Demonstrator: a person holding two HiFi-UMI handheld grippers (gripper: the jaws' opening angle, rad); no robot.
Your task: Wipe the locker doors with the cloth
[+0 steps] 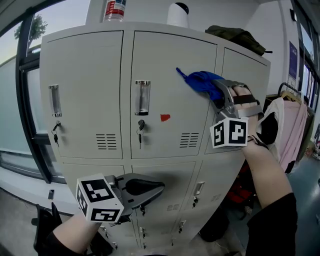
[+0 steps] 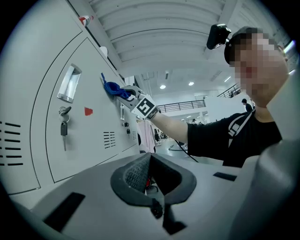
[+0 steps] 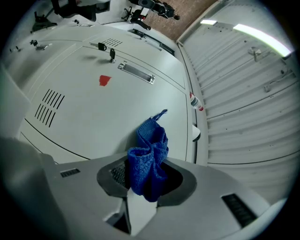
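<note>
A blue cloth [image 1: 200,80] is bunched against the upper right corner of the middle top locker door [image 1: 170,65]. My right gripper [image 1: 216,91] is shut on it, and the cloth's loose tip points up and left. In the right gripper view the cloth [image 3: 149,159] fills the jaws of the right gripper [image 3: 145,180] and presses on the pale grey door [image 3: 117,112]. My left gripper [image 1: 152,188] hangs low before the second row of lockers, shut with nothing in it. From the left gripper view the cloth [image 2: 112,87] and the right gripper [image 2: 127,93] show on the door.
The middle door bears a chrome handle [image 1: 142,97], a key [image 1: 140,131], a red sticker [image 1: 165,118] and vent slots [image 1: 189,140]. A bottle [image 1: 115,10], a white container [image 1: 178,14] and a dark bundle [image 1: 237,37] sit on top. Hung clothes [image 1: 295,125] stand at the right.
</note>
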